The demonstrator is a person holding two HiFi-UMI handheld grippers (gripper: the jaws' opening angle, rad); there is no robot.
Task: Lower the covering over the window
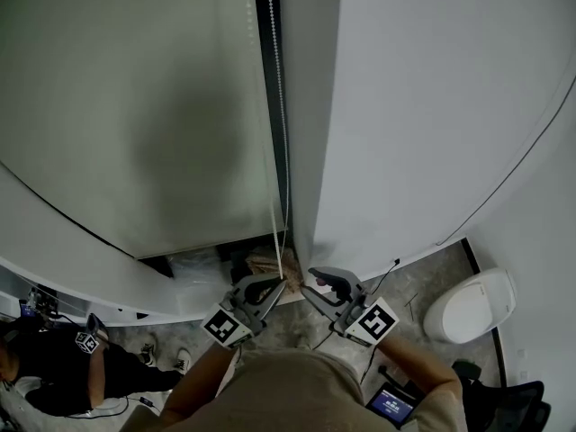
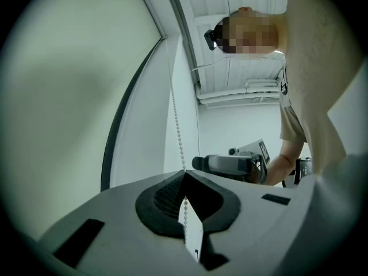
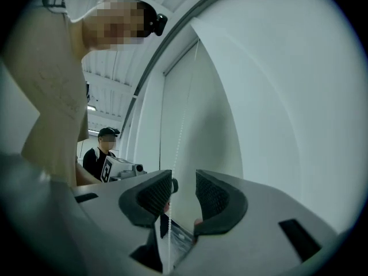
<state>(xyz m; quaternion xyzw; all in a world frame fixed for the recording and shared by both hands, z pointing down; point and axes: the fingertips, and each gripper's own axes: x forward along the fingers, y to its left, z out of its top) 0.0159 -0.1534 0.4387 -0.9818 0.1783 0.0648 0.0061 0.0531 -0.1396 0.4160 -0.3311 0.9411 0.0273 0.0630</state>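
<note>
Only left gripper view: bead chain (image 2: 176,119) between closed left tongs (image 2: 184,172)

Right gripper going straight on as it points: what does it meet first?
Likely the bead chain, hanging just ahead of the open right gripper. A pale panel lies behind it, but depth is unclear.

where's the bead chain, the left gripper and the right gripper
bead chain (image 2: 178,132), left gripper view, on beads above the jaws
left gripper (image 2: 184,174), left gripper view, where the jaws shut on the chain
right gripper (image 3: 184,177), right gripper view, gap between the open jaws
</note>
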